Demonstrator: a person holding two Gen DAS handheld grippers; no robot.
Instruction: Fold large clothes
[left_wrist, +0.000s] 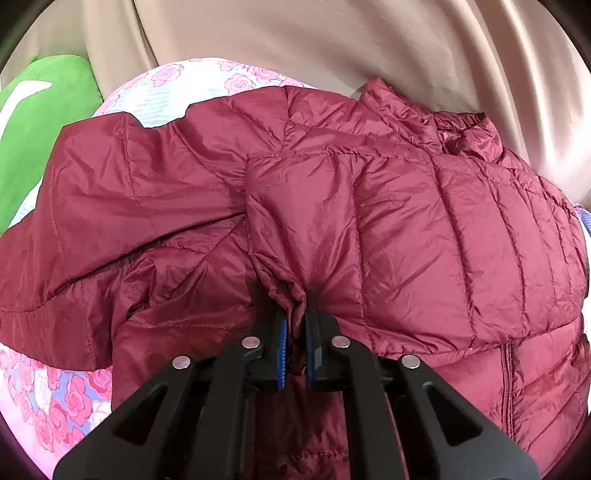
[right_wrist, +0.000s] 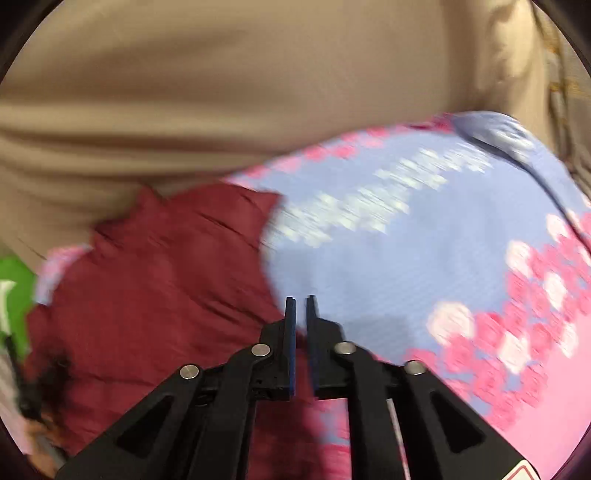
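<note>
A dark red quilted jacket (left_wrist: 369, 221) lies spread over the floral bedsheet (left_wrist: 55, 398), one flap folded across its middle. A zip runs down at the lower right. My left gripper (left_wrist: 295, 295) is shut on a bunched edge of that folded flap, with fabric pinched between the blue pads. In the blurred right wrist view the jacket (right_wrist: 155, 280) lies to the left. My right gripper (right_wrist: 300, 299) hovers at the jacket's right edge over the sheet (right_wrist: 406, 258). Its jaws stand a narrow slit apart with nothing between them.
A green cushion (left_wrist: 44, 122) lies at the far left of the bed, also in the right wrist view as a green cushion (right_wrist: 14, 295). Beige cloth (left_wrist: 332, 44) hangs behind the bed and fills the top of the right wrist view (right_wrist: 221, 92).
</note>
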